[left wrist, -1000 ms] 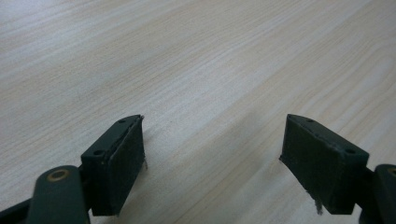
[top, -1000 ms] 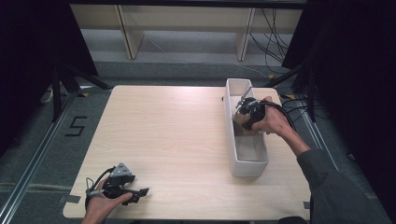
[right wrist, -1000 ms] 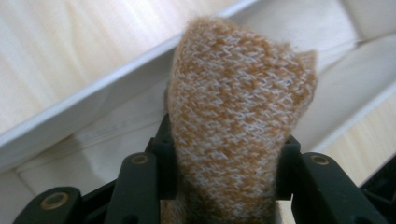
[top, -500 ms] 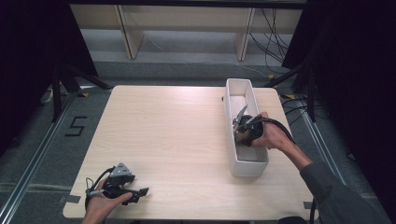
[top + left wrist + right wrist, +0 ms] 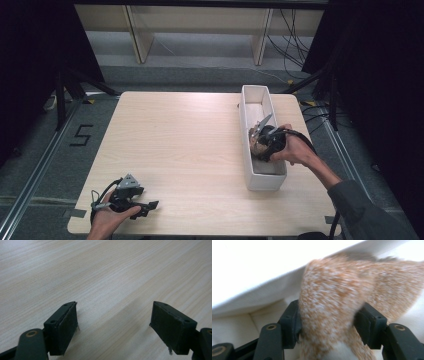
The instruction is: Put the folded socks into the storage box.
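Reaching into the white bin [image 5: 248,176] at the right of the high view, the right gripper [image 5: 260,142] has a fuzzy orange-and-white plush item [image 5: 337,305] between its 2 jaws. In the right gripper view the plush sits low and central in the frame, pressed against both black pads [image 5: 293,320], with the bin's pale wall running across the upper left behind it. These jaws have just been opening, yet the soft item is between them and touches each pad. In the high view the plush shows as a brownish lump [image 5: 256,141] inside the bin, about midway along its length, partly hidden by the gripper and the person's right hand [image 5: 295,150]. The bin stands lengthwise near the right edge of the wooden surface [image 5: 185,140]. At the lower left of the high view, the left gripper [image 5: 147,206] rests low over the surface near its front edge, well apart from the bin. In the left gripper view its 2 jaws stand wide apart with nothing between them, just bare wood grain.
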`<state>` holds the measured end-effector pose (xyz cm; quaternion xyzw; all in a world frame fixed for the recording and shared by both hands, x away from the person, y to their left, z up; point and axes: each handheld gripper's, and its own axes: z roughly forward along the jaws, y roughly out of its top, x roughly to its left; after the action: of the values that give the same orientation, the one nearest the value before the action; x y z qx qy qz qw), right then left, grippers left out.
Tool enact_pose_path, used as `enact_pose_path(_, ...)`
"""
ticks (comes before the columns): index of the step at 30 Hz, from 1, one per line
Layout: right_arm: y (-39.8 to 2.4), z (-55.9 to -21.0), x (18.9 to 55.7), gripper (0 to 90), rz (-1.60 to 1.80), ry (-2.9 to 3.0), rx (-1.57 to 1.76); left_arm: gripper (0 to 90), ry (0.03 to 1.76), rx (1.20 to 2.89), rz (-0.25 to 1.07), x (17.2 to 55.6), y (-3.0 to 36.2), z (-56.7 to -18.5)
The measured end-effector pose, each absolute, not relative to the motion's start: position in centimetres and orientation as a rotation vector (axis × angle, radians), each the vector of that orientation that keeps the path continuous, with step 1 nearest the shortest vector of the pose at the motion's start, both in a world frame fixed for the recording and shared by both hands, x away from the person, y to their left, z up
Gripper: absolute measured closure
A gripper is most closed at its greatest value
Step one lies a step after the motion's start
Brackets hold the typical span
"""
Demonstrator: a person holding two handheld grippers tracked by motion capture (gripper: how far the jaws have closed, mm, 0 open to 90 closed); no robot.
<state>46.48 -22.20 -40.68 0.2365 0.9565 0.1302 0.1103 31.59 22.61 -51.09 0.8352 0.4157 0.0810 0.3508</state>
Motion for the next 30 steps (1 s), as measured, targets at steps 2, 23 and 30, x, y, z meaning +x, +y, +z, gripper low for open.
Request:
enact_pose_path(2,-22.6,-39.4,46.4,40.4,0.442,2.790,0.702,20.5,1.073,2.164,0.208,31.6,22.6,-51.1)
enact_pose_path(23,-20.6,-43.6,45.4,69.3,0.334,2.999,0.710,20.6,1.068,2.177,0.202,31.5,22.5,-51.1)
enact_pose_path(30,-21.8,-39.7,45.6,67.0,0.500,2.902,0.779,20.7,1.067,2.170,0.210,31.6,22.6,-51.0)
